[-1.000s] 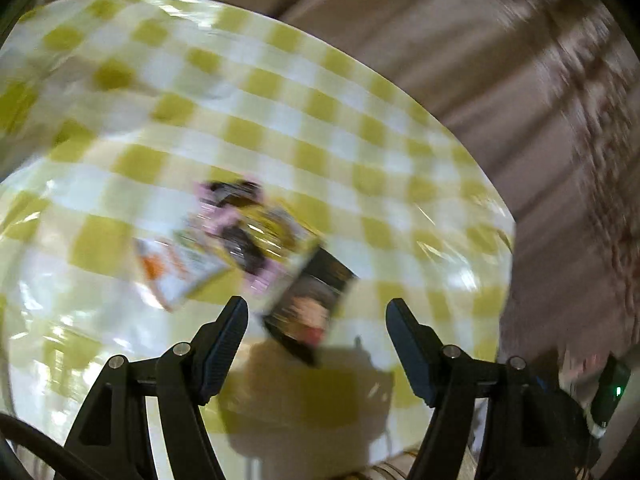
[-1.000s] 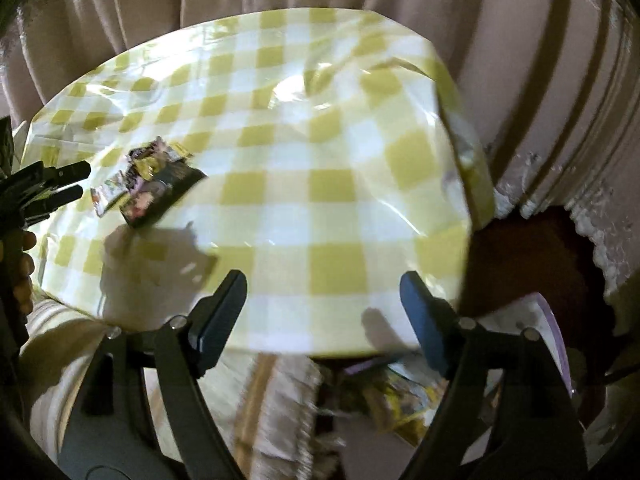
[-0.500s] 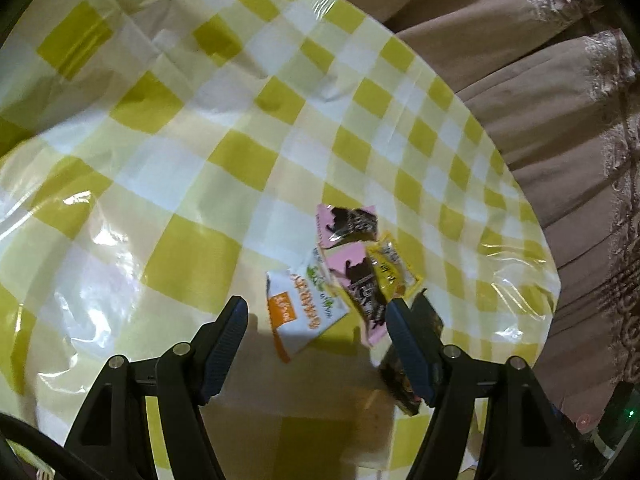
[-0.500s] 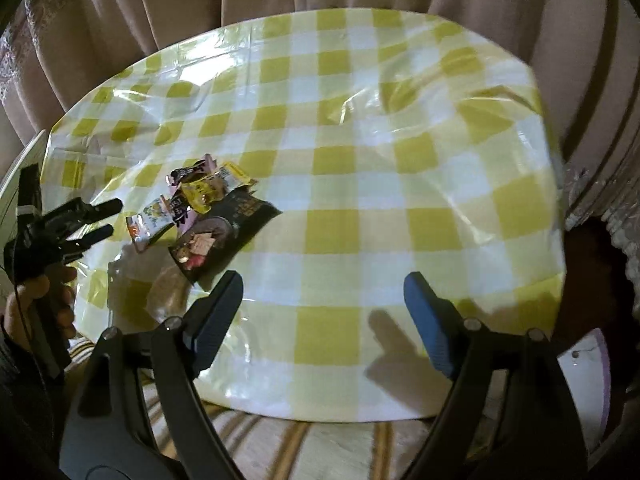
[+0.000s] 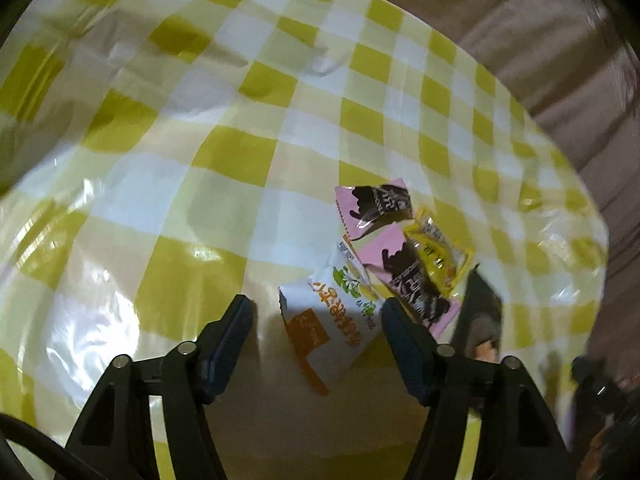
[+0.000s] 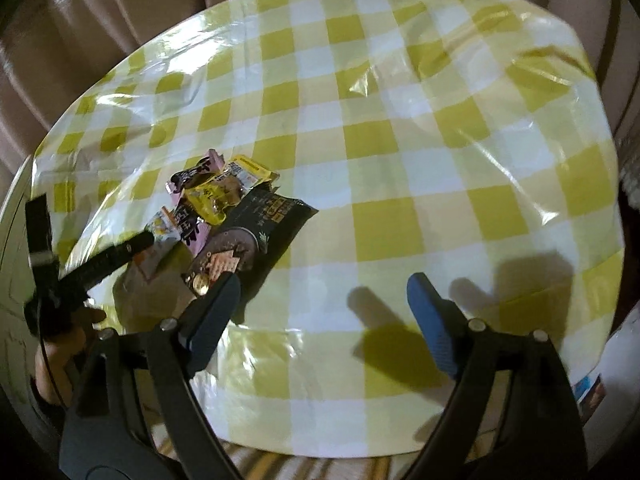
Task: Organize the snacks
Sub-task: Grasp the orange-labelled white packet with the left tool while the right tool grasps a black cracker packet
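Note:
A small heap of snack packets lies on the yellow-and-white checked tablecloth point(image 5: 224, 160). It holds a white-and-orange packet point(image 5: 332, 320), two pink-and-brown packets point(image 5: 376, 204), a yellow packet point(image 5: 438, 256) and a black packet point(image 5: 480, 308). My left gripper point(image 5: 316, 316) is open, its jaws on either side of the white-and-orange packet, just above it. In the right wrist view the heap point(image 6: 224, 208) sits left of centre, with the black packet point(image 6: 256, 232) nearest. My right gripper point(image 6: 320, 300) is open and empty, right of the heap. The left gripper point(image 6: 116, 252) shows there at the left.
The round table point(image 6: 440, 128) is ringed by beige curtains point(image 6: 100, 20). Its front edge point(image 6: 320, 452) is close below the right gripper. A white object point(image 6: 612, 360) lies beyond the table's right edge.
My left gripper has come down closer onto the heap, and the white-and-orange packet now lies between its jaws. My right gripper has moved in over the table towards the heap.

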The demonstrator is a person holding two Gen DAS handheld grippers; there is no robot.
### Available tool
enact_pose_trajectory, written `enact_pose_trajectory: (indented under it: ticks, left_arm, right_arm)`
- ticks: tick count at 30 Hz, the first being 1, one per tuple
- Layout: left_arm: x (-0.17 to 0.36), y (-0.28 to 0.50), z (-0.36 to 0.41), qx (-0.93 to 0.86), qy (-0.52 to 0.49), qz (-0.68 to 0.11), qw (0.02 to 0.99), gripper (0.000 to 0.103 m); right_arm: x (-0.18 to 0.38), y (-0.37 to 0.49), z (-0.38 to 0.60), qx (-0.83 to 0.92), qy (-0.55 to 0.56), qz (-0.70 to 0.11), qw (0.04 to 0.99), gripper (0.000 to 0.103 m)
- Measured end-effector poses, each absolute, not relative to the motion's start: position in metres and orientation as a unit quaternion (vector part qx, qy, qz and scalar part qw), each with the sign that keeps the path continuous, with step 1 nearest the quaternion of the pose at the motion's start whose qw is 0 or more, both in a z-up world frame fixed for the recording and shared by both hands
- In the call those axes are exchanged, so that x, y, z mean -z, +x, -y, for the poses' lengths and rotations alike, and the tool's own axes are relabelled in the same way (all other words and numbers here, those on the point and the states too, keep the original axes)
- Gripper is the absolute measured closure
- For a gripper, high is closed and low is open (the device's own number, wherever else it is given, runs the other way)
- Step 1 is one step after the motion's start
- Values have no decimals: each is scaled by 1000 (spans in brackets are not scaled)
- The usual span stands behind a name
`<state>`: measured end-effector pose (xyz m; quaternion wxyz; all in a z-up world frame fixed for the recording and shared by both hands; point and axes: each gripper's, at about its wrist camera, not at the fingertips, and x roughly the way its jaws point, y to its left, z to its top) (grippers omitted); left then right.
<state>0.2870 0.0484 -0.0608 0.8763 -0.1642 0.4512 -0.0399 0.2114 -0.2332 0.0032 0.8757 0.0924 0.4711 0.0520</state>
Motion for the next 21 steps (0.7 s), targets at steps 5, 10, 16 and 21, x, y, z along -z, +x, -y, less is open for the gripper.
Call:
enact_pose_trajectory:
  ticks: [5,10,16,21]
  left_arm:
    - [61,287,-43,39,-134,-452,881,58]
    - [61,285,-41,62,-138,-453,879,70]
    - [60,276,-41,74,-144,-448,879,78]
    - [58,268,-40,80,-149,-447,879,82]
  right_arm:
    - [0,225,222,-38,108,-475,872,11]
    - [1,241,209,-28,111,-480,870,11]
    - [4,256,189,-13,104,-484,869,10]
    - [14,266,169,16,85,-493,866,10]
